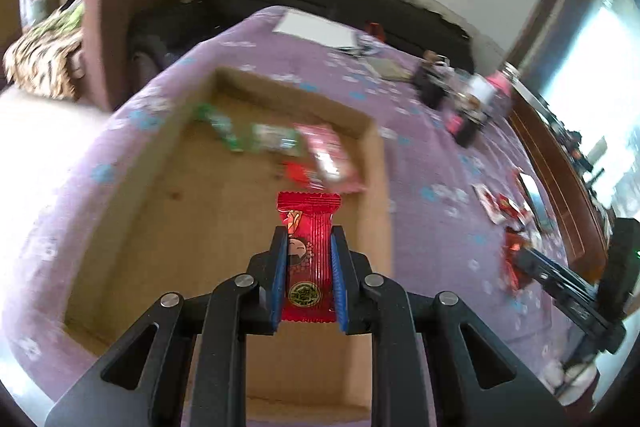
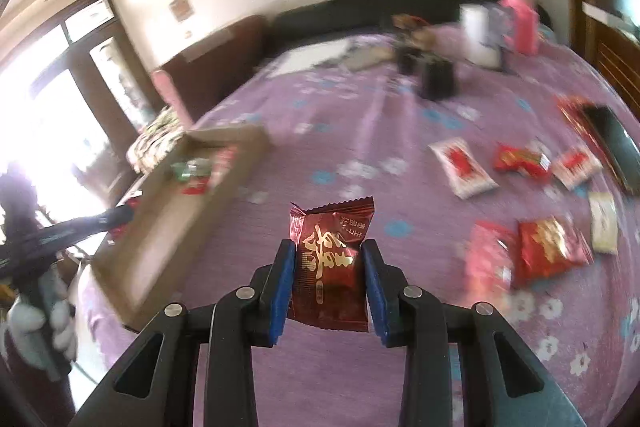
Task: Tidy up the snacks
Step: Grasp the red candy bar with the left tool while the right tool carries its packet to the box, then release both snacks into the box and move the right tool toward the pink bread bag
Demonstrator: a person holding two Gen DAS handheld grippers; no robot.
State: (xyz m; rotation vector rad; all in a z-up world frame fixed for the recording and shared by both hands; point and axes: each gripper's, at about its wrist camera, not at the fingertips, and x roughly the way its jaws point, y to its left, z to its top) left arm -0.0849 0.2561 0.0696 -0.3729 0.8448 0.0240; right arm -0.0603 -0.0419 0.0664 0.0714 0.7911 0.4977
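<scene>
My left gripper (image 1: 308, 233) is shut on a bright red candy packet (image 1: 307, 251) and holds it above the open cardboard box (image 1: 180, 187). Green and pink snack packets (image 1: 280, 143) lie at the box's far end. My right gripper (image 2: 329, 247) is shut on a dark red snack packet with gold lettering (image 2: 330, 263), held above the purple bedspread (image 2: 360, 131). The box (image 2: 160, 227) is to its left. Several loose red and white packets (image 2: 520, 163) lie on the bed to the right.
A black phone (image 2: 614, 147) lies at the bed's right edge. Dark boxes (image 2: 436, 77), a white cup (image 2: 478, 35) and a pink bottle (image 2: 520, 21) stand at the far end. The other gripper (image 1: 568, 283) shows at the right of the left wrist view.
</scene>
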